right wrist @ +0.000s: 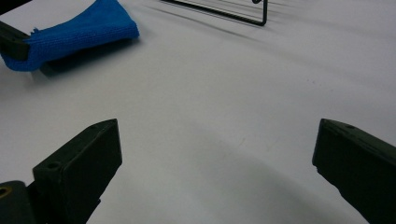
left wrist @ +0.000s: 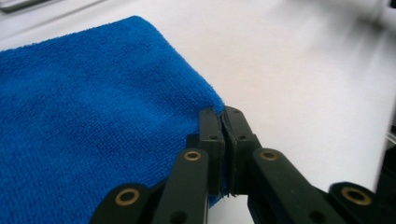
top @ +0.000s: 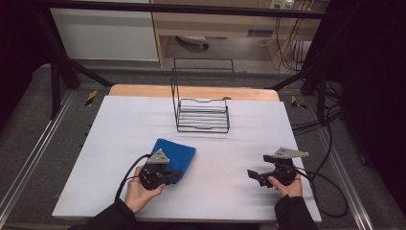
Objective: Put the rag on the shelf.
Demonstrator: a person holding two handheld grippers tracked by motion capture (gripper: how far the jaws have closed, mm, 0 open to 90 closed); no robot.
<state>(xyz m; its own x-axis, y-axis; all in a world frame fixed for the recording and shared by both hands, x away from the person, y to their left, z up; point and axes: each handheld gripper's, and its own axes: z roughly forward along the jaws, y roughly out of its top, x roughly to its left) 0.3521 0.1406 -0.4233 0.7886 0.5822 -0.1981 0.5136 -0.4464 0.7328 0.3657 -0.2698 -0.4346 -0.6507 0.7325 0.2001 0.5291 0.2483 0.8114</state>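
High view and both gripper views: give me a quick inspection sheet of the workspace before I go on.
Surface: white table top, bare wooden strip at the far edge.
Job's things: folded blue cloth lying flat; black wire rack upright behind it.
Clutter: nothing seen.
Grippers: left tongs pinched shut on the blue cloth's corner; right tongs open, nothing between them.
Cables: black cables trail off the table's right side.
Surroundings: black frame, grey floor, wooden desk beyond.
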